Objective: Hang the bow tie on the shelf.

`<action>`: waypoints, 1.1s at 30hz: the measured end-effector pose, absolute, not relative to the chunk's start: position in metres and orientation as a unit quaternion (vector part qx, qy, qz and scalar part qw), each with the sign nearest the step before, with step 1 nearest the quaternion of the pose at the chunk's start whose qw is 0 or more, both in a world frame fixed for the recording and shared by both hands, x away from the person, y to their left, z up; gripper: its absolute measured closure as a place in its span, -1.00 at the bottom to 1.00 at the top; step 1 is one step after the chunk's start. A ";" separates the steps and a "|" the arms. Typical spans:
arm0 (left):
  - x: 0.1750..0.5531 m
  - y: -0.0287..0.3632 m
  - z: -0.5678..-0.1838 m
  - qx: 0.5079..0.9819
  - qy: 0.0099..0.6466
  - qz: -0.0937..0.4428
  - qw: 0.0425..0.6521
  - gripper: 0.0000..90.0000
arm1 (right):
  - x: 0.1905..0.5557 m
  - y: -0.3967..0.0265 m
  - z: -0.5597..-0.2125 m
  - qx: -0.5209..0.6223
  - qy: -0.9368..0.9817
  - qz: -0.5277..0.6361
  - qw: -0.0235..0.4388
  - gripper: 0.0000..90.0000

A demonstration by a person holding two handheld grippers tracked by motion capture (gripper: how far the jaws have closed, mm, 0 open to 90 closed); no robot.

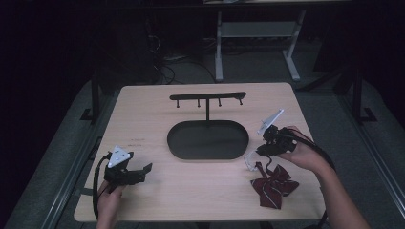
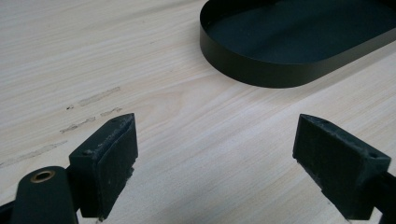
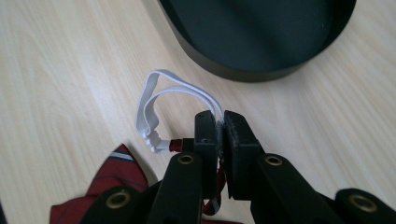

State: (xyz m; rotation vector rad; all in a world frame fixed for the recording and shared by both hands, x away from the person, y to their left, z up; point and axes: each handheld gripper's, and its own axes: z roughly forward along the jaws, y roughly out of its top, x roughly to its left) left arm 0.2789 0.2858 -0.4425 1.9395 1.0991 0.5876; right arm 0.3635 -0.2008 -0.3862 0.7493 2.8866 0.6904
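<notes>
A dark red striped bow tie [image 1: 273, 185] lies at the table's front right, its red cloth [image 3: 109, 172] also low in the right gripper view. Its white elastic strap [image 3: 154, 105] loops up from the cloth, and my right gripper [image 3: 220, 122] is shut on that strap, lifted a little off the table; in the high view the right gripper [image 1: 260, 153] sits just above the tie with the strap [image 1: 250, 161] beside it. My left gripper [image 1: 143, 171] rests at the front left, open with nothing between its jaws; the left gripper view looks past the left gripper [image 2: 212, 158] over bare wood.
A black oval tray [image 1: 174, 143] sits mid-table, with a thin post and a hook bar [image 1: 207, 96] rising from its back. The tray's wall [image 2: 261, 74] is ahead of my left gripper and the tray rim [image 3: 233, 72] is just beyond my right one. Dark floor and desk legs lie beyond the table.
</notes>
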 end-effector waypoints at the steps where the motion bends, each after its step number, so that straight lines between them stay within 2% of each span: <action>1: 0.279 0.286 -0.442 0.768 0.436 0.233 0.407 -0.70 | 0.362 -0.199 -0.384 0.242 0.942 0.226 0.044 0.87; 15: 0.279 0.287 -0.442 0.767 0.437 0.234 0.408 -0.70 | 0.350 -0.192 -0.352 0.222 0.942 0.246 0.059 0.87; 33: 0.280 0.287 -0.441 0.765 0.436 0.235 0.412 -0.70 | 0.346 -0.176 -0.309 0.199 0.936 0.273 0.103 0.87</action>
